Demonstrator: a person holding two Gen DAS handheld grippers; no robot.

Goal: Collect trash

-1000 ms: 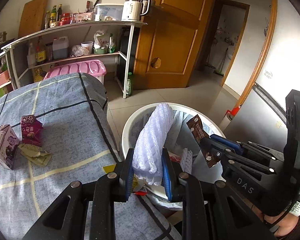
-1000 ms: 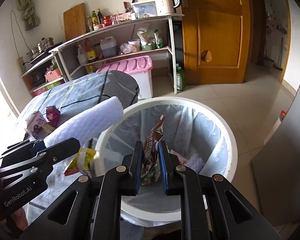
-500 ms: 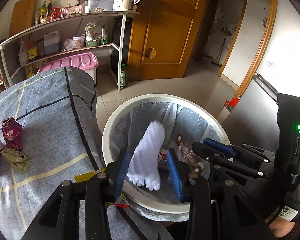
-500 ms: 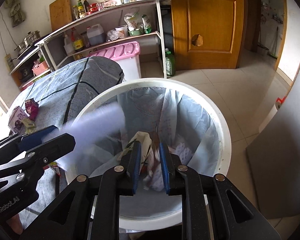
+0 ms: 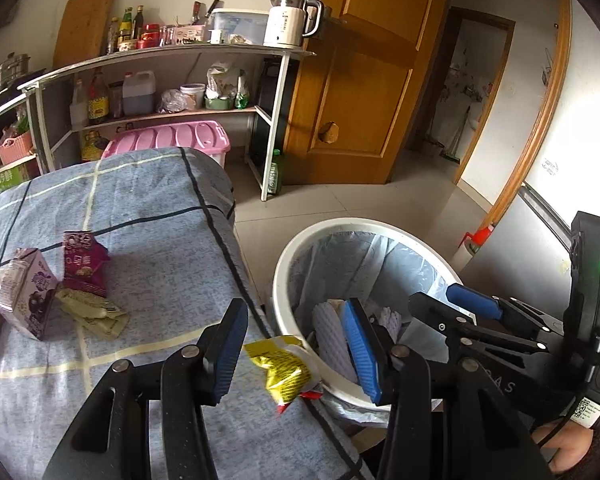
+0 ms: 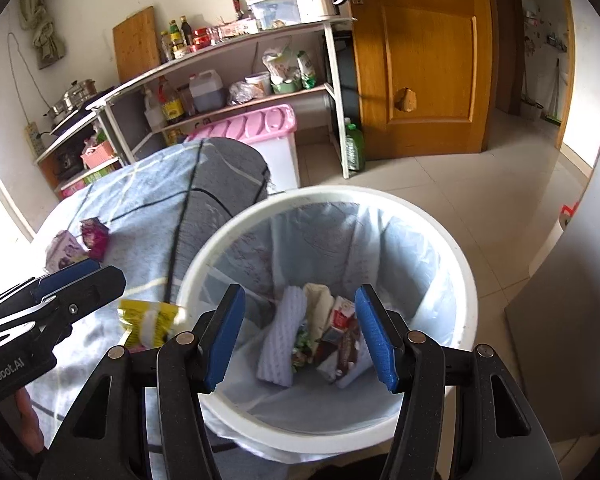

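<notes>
Opening wider, the right claw (image 6: 300, 334) hangs over the round white bin with a clear bag liner (image 6: 466, 280), with nothing between its blue pads. Down inside the bin lie a white foam net sleeve (image 6: 278, 344) and a brown snack wrapper (image 6: 342, 346). The left claw (image 5: 296, 346) is opening too and pinches nothing. A yellow crinkly wrapper (image 5: 282, 368) lies on the blue checked worktop (image 5: 148, 216), touching the bin's rim. Farther back sit a purple drink carton (image 5: 26, 300) and a purple snack bag (image 5: 84, 264).
</notes>
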